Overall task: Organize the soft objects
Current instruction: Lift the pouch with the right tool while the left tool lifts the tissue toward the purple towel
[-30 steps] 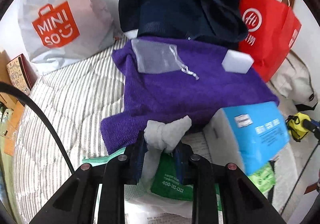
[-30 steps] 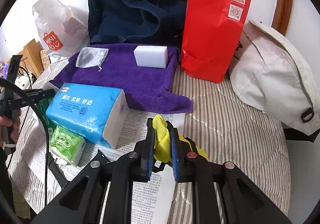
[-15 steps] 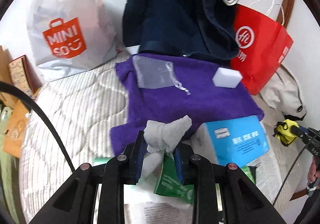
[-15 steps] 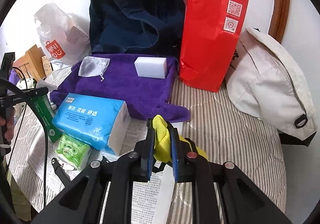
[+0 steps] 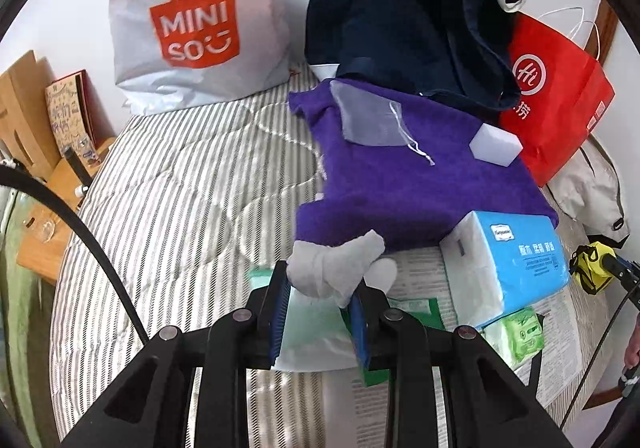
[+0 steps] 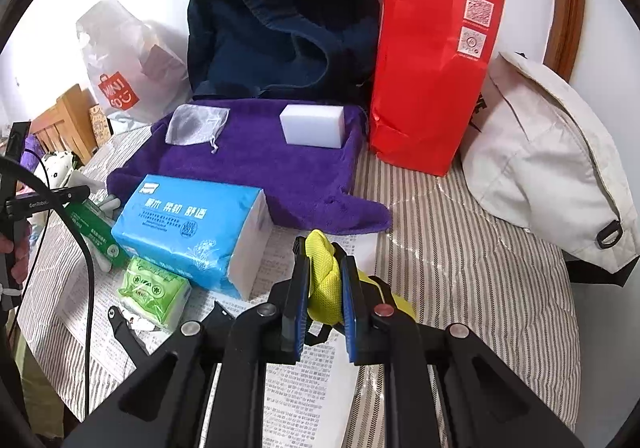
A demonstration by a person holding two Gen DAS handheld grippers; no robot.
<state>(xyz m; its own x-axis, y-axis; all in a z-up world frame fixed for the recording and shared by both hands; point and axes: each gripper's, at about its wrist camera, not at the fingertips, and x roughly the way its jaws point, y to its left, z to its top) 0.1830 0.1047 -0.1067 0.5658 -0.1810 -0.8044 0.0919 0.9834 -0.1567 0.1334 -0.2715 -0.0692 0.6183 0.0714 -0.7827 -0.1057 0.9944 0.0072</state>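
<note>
Across the back of the right-wrist frame a navy tote bag slumps against the wall with its mouth gaping; what it holds cannot be made out. Just right of it stands a red paper bag, upright, top open, contents hidden. Farther right lies a cream canvas bag on its side. At upper left a white Miniso plastic bag bulges, its contents hidden.

On the striped quilt, in front of the tote, a purple towel is spread flat — it carries a grey mesh drawstring pouch at its left and a white sponge block at its right, the two well apart. Touching the towel's near edge is a blue pack of tissues; a small green tissue packet sits at its lower left corner, both on printed paper sheets.

Low in the left-wrist frame, the left gripper is held level above the quilt's near edge, pointing toward the towel, clamped on a knotted grey cloth that bulges above the fingers. A green-and-white packet lies beneath it.

Bottom centre of the right-wrist view, the right gripper points toward the towel's front corner — pinching a yellow mesh pouch between its blue pads.
</note>
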